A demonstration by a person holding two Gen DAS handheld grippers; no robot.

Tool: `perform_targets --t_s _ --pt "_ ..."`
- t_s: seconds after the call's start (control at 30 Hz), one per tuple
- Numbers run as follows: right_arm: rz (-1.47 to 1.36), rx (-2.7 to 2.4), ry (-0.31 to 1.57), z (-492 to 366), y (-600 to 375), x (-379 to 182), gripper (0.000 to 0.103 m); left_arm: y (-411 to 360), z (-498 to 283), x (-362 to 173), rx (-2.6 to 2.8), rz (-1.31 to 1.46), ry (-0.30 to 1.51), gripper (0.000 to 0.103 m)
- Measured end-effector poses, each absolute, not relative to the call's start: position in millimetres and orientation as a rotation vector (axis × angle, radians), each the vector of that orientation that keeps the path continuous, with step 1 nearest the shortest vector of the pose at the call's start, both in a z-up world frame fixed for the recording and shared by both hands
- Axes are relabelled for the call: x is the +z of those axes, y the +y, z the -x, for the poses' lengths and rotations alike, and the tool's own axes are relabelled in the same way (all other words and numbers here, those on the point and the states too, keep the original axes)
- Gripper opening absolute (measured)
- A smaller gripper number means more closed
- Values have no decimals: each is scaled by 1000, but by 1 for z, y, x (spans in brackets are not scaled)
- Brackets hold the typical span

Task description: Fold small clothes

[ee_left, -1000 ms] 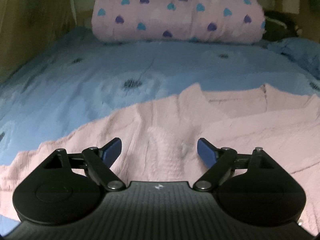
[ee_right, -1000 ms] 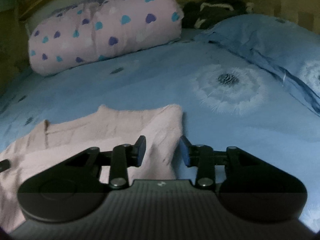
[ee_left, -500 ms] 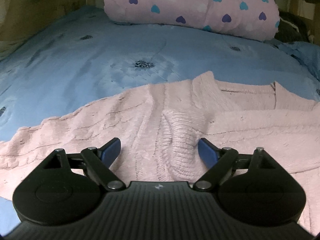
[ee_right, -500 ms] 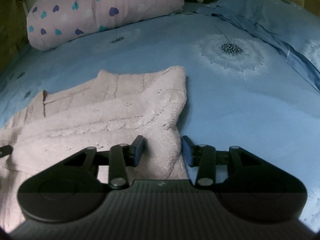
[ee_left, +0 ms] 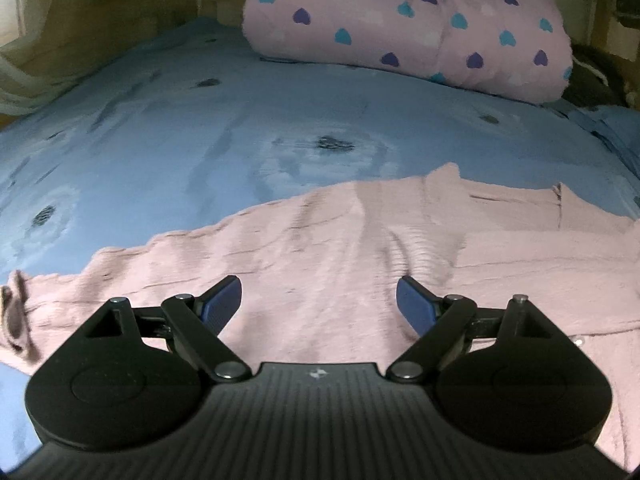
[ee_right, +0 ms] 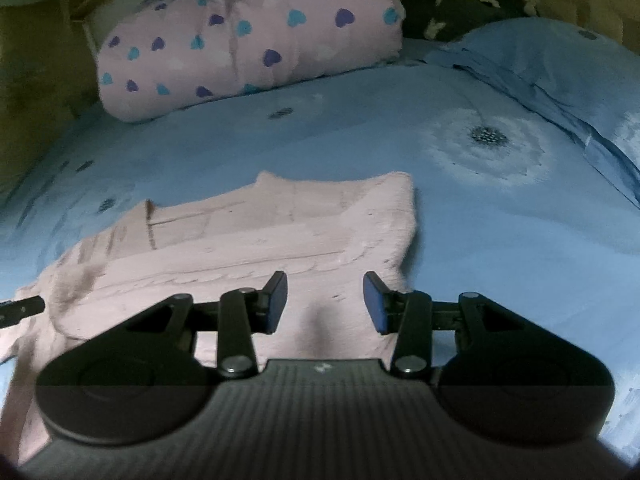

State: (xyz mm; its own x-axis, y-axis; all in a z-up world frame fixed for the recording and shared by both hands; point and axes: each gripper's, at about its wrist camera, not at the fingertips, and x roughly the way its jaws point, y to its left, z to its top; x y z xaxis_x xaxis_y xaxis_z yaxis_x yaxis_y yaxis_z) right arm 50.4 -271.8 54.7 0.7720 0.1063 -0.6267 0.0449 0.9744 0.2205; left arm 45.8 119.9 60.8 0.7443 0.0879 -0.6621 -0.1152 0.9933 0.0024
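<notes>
While your view blurs, both your left gripper (ee_left: 319,300) and right gripper (ee_right: 325,302) spread wide, seemingly just above the pink sweater (ee_left: 320,248).

My tongs hang over a bed (ee_left: 200,140) covered in a blue sheet printed with pale dandelion heads. Right below and just ahead of both pairs of tongs a pink knitted sweater (ee_left: 320,248) lies spread on the sheet, one sleeve running out to my left. Far ahead, a rolled pink quilt with blue and purple hearts (ee_right: 248,40) rests on the sheet, with a blue pillow (ee_right: 560,64) ahead to my right.
</notes>
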Motion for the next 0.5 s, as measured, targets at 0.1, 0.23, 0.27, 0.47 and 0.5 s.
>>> perform_targets --t_s 0.1,0.23,0.27,0.47,0.5 --pt "-240 50 685 -45 -263 56 46 135 -42 63 131 50 719 88" --pt "-245 62 675 -34 -249 56 50 158 -36 64 164 79 721 88" --pt "-244 65 676 -30 -244 56 50 163 -35 65 169 89 722 88" --pt "-196 100 688 -3 -214 55 50 196 -21 64 211 127 732 88" --pt "-188 103 686 1 -209 55 50 201 -18 62 219 128 737 88"
